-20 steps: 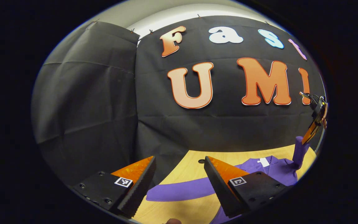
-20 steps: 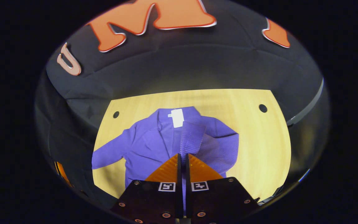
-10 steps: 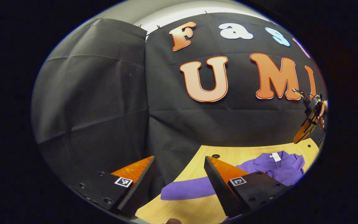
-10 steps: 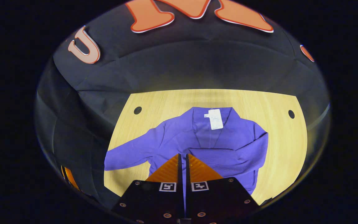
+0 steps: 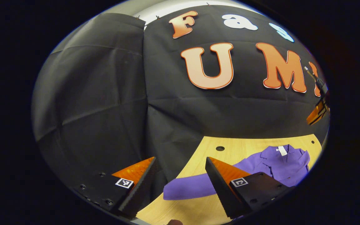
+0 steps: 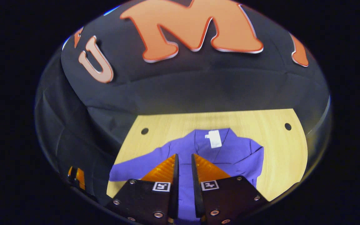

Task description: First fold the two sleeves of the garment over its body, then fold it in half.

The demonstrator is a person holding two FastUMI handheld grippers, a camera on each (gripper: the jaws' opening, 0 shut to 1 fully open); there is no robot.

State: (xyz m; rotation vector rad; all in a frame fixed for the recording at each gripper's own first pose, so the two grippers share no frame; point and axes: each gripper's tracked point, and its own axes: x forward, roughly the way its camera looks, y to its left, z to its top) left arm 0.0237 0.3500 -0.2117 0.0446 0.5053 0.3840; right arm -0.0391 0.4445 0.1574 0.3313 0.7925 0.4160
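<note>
On the desk [image 6: 280,150], lower centre of the right gripper view, lies the purple jacket [image 6: 230,153], one sleeve folded over its body. Right gripper [image 6: 183,159] hovers above, slightly parted, empty. Left gripper [image 5: 180,165] wide open over the outstretched sleeve [image 5: 186,189]. Judgement: pinch near the cuff, lift low, lay across the chest.

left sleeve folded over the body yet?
No, in the right gripper view the sleeve lies stretched out flat on the table, away from the body of the garment.
</note>
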